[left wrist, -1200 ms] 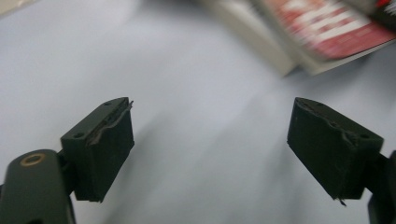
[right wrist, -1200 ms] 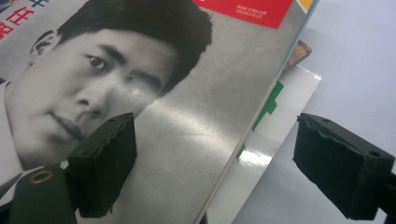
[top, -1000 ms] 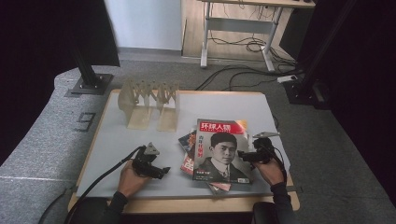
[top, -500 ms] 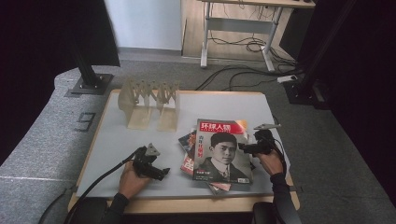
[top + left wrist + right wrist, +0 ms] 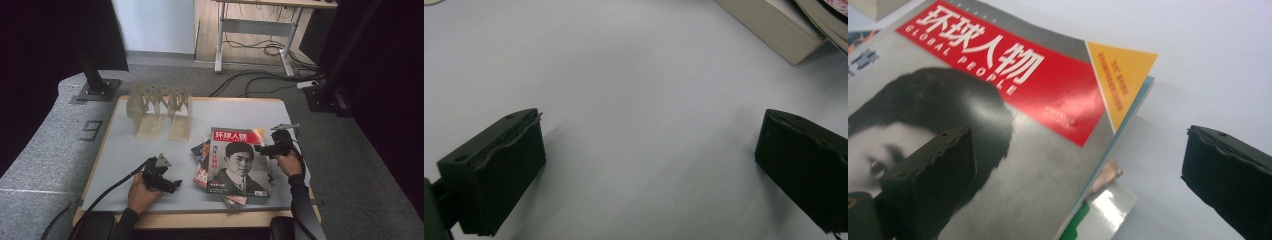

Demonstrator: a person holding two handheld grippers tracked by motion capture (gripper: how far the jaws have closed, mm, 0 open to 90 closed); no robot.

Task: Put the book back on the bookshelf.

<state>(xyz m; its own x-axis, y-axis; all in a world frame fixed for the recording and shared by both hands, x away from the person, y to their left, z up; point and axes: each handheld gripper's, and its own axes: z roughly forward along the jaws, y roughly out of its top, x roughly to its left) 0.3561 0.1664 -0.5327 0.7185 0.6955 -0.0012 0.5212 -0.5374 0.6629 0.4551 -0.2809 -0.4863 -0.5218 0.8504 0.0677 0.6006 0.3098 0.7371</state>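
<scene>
right tongs (image 5: 261,148): just opening, astride magazine (image 5: 238,161) edge, unpinched | left tongs (image 5: 172,186): gaping, on table (image 5: 115,150)

On the tabletop (image 5: 125,150), a stack of magazines (image 5: 220,172) lies right of centre, the top magazine (image 5: 237,162) resting on the others, which jut out at its left and near edges. A wooden rack (image 5: 160,110) stands behind and to the left of it. The left gripper (image 5: 172,186) sits left of the stack, near the front edge. The right gripper (image 5: 259,148) sits at the stack's right edge.
</scene>
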